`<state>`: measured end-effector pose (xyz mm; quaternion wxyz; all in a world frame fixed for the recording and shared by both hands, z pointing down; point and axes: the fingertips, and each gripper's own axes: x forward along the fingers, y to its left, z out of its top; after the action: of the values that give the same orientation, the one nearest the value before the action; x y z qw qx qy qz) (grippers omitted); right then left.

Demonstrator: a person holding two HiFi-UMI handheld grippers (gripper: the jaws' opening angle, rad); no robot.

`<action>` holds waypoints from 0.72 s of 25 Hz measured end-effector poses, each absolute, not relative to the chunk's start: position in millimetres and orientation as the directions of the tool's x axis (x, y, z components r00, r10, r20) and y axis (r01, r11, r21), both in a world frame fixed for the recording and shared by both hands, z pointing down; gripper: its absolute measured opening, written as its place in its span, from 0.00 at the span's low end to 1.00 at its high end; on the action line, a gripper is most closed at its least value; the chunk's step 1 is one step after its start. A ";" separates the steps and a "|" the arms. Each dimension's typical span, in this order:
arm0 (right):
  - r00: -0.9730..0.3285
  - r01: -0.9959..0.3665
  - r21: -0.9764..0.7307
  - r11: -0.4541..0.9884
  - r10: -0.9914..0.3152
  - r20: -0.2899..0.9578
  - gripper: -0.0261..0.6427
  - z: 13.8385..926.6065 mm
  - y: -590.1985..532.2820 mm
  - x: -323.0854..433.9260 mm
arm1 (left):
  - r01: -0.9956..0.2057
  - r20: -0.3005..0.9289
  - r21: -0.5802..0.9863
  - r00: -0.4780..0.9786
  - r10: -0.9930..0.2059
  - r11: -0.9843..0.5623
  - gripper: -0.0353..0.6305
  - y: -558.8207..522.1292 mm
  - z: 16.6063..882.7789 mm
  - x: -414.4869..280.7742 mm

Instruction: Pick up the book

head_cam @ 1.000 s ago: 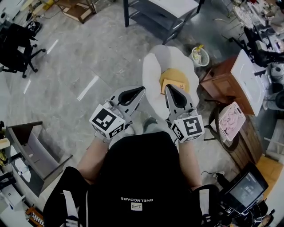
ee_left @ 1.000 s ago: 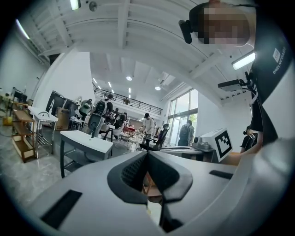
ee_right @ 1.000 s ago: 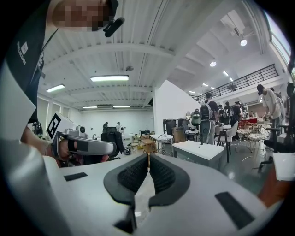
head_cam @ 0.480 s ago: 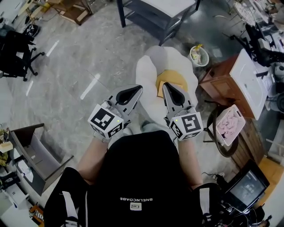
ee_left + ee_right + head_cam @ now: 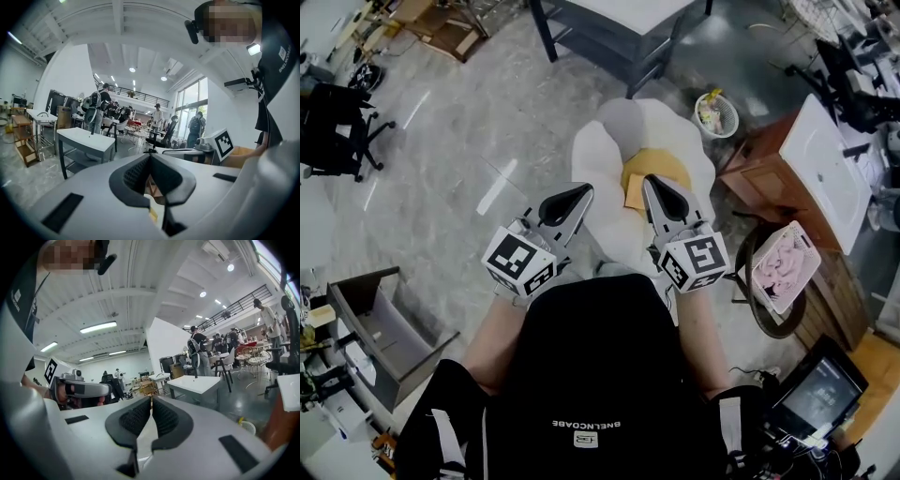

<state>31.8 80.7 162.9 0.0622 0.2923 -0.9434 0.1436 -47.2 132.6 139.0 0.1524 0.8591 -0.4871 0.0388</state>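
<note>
The left gripper (image 5: 580, 191) has its jaws pressed together along their dark ribbed pads, with nothing between them. The right gripper (image 5: 653, 182) is the same: its pads meet in a thin seam and it holds nothing. The person holds both grippers out in front of the chest. They point forward and lie close to level, a little apart from each other, with the marker cubes at the near ends by the hands. In the head view the left gripper's tip shows over the left edge of a white, petal-shaped seat (image 5: 602, 150). The right gripper's tip shows over the seat's yellow centre (image 5: 664, 165). The book (image 5: 633, 194), a tan rectangle, lies on that yellow centre, just left of the right gripper's tip and partly covered by it. Neither gripper touches the book.
</note>
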 end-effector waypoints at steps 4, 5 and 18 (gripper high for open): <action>-0.814 -0.581 -0.295 0.759 -0.541 0.211 0.08 175.6 65.2 61.6 | -0.855 0.245 0.223 0.513 -0.822 -0.467 0.07 125.2 147.2 -27.6; -0.810 -0.587 -0.309 0.749 -0.546 0.214 0.08 179.9 61.3 69.0 | -0.856 0.254 0.223 0.513 -0.820 -0.467 0.07 123.8 150.6 -22.7; -0.719 -0.691 -0.411 0.595 -0.629 0.296 0.08 246.4 28.4 153.5 | -0.847 0.333 0.222 0.532 -0.779 -0.483 0.07 114.2 187.4 8.7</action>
<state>153.5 28.4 246.4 0.0599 0.3703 -0.8910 0.2556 8.7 114.2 187.4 0.1818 0.8561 -0.4746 0.0938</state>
